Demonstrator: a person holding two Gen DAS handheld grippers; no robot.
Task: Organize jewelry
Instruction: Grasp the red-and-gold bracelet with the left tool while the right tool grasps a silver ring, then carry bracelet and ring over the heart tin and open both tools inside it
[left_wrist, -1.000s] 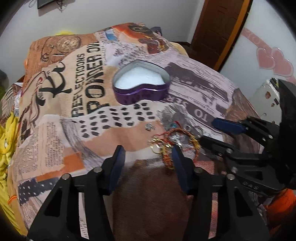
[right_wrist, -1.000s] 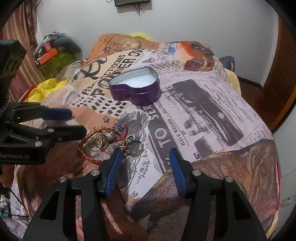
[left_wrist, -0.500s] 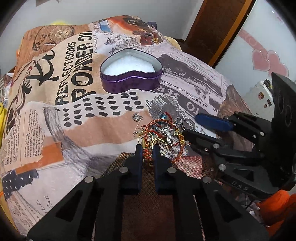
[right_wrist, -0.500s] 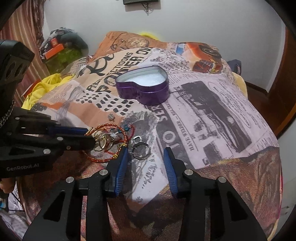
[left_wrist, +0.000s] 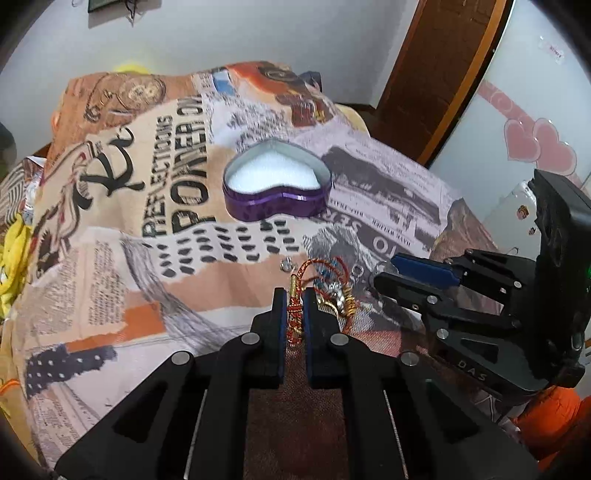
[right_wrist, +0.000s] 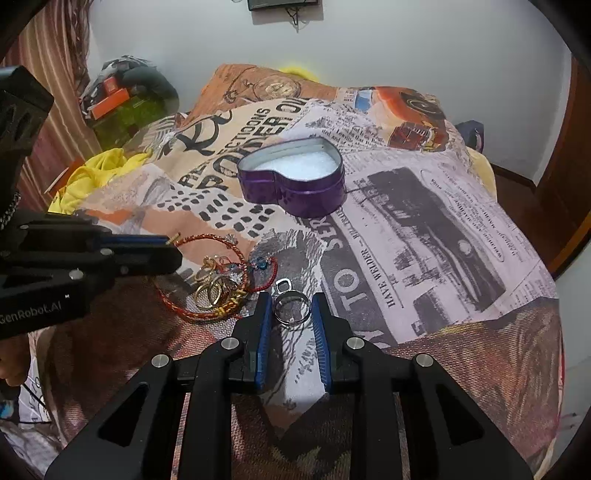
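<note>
Jewelry pile (right_wrist: 218, 284) sits lower left of centre in the right wrist view, on the printed bedspread (right_wrist: 424, 229): red-and-gold thread bracelets tangled with gold rings and a small blue bead. Silver ring (right_wrist: 291, 306) lies apart, just right of the pile, with a small silver clasp (right_wrist: 283, 285) touching its far edge. Purple heart tin (right_wrist: 295, 184), open with white lining showing, sits above centre, well apart from the pile. Left gripper (left_wrist: 294, 295) is clamped on a red-gold bracelet (left_wrist: 295, 317), cord pinched between the blue pads and one loop lifted off the fabric while the rest trails into the tangle. Right gripper (right_wrist: 291, 306) is part-closed around the silver ring, fingers (right_wrist: 264, 325) either side; contact can't be confirmed. Step looks like pick-up, nothing in the tin yet. Next move likely needs the left to lift slowly so the bracelet separates from the rings, and the right to finish closing squarely; thin ring on soft cloth may slip or tip.
</note>
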